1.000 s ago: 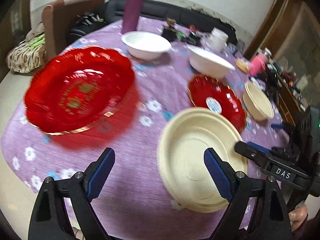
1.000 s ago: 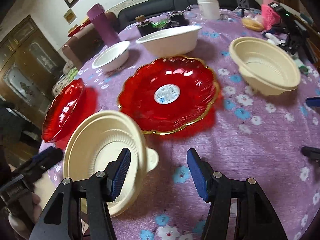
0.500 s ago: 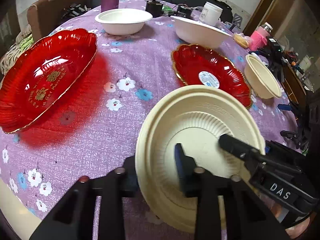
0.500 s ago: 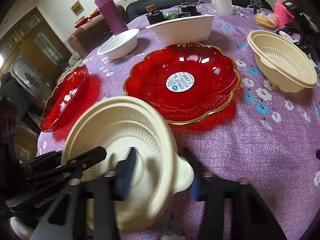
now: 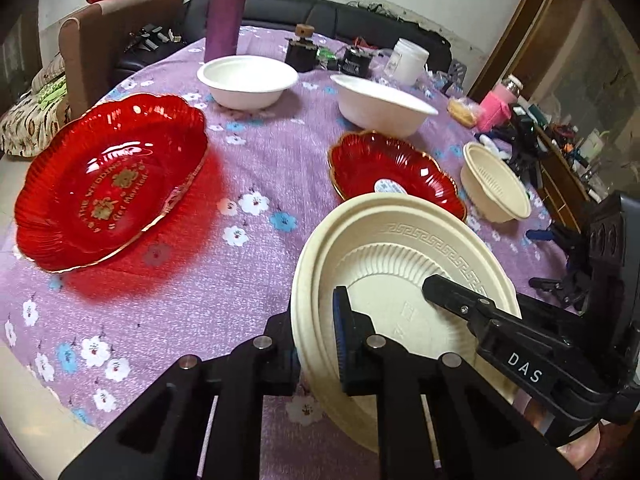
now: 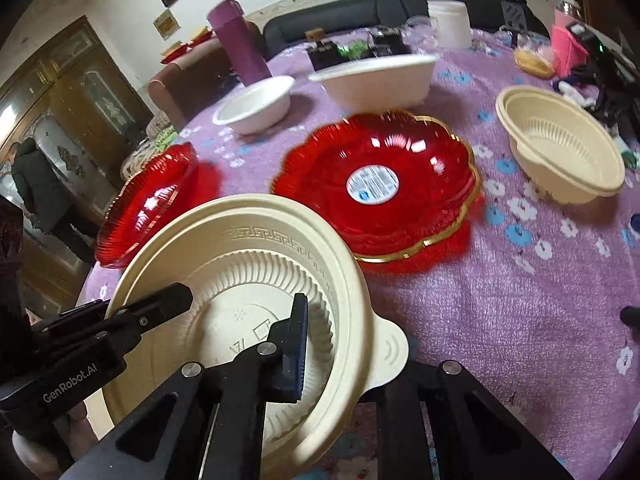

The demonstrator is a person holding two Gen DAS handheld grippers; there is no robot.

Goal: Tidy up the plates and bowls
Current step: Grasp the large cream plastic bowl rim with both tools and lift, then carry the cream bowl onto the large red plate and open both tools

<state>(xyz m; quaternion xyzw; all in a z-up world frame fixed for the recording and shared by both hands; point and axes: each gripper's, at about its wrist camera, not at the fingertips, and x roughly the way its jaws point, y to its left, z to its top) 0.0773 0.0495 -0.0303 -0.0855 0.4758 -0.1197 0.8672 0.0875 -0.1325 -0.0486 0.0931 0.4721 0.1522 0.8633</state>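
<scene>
A wide cream bowl (image 5: 400,264) (image 6: 248,264) with a key-pattern rim sits nearest me on the purple flowered tablecloth (image 5: 256,160). My left gripper (image 5: 316,340) is shut on its left rim, blue pad inside and the other finger outside. My right gripper (image 6: 344,360) is shut on the right rim beside the small handle tab (image 6: 390,350). Each gripper shows in the other's view, reaching into the bowl. Further off lie a large red plate (image 5: 112,184) (image 6: 148,200), a smaller red plate with a sticker (image 5: 392,172) (image 6: 376,184), a small cream bowl (image 5: 496,184) (image 6: 560,152) and two white bowls (image 5: 248,76) (image 5: 384,104).
A purple bottle (image 5: 228,4), a white jar (image 5: 408,60), small dark items and a pink object (image 5: 496,108) crowd the table's far side. A brown chair (image 5: 100,48) stands at the left. A person (image 6: 40,184) stands by the wooden cabinet.
Both grippers went from open beside the cream bowl to shut on its opposite rims. The bowl now looks larger and closer in both views.
</scene>
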